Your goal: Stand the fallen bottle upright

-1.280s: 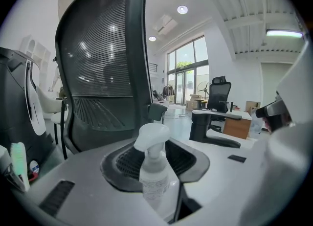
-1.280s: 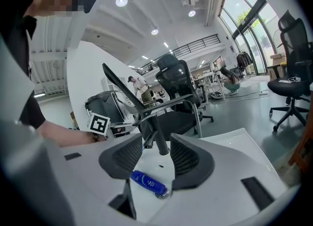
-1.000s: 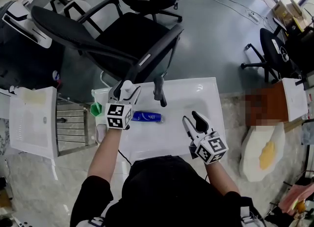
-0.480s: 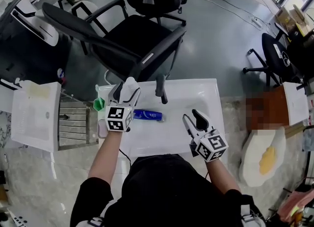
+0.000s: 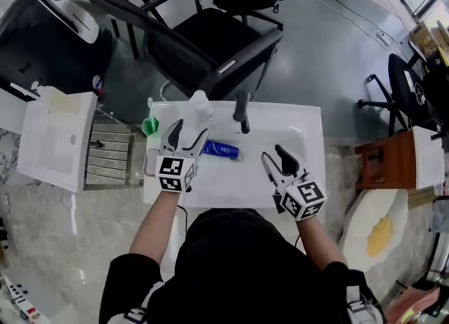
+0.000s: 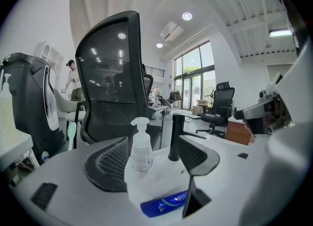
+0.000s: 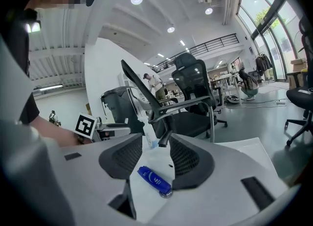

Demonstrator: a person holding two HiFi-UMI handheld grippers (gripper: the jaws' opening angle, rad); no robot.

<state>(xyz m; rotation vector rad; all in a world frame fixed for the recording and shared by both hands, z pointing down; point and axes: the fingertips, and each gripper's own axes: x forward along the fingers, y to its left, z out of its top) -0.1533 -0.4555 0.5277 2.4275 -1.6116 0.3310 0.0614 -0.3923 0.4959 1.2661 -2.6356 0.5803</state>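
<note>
The blue bottle (image 5: 221, 151) lies on its side on the white washstand top (image 5: 210, 182), near the back, cap end pointing right. My left gripper (image 5: 188, 133) is open just left of it, its right fingertip close to the bottle's left end and nothing between the jaws. In the left gripper view the bottle (image 6: 164, 204) lies low, beside the right jaw. My right gripper (image 5: 273, 156) is open to the bottle's right, a short gap away. In the right gripper view the bottle (image 7: 154, 180) lies on the top ahead of my right gripper (image 7: 156, 159), not gripped.
A clear pump bottle (image 5: 200, 105) and a black faucet (image 5: 242, 109) stand at the back edge, behind the blue bottle. The sink basin (image 5: 298, 140) is at the right. A black office chair (image 5: 203, 35) stands beyond the washstand; a white table (image 5: 52, 137) is at the left.
My left gripper has drawn back toward me, so its fingertips now sit level with the bottle instead of beyond it. The right gripper has stayed put. The bottle has not moved.
</note>
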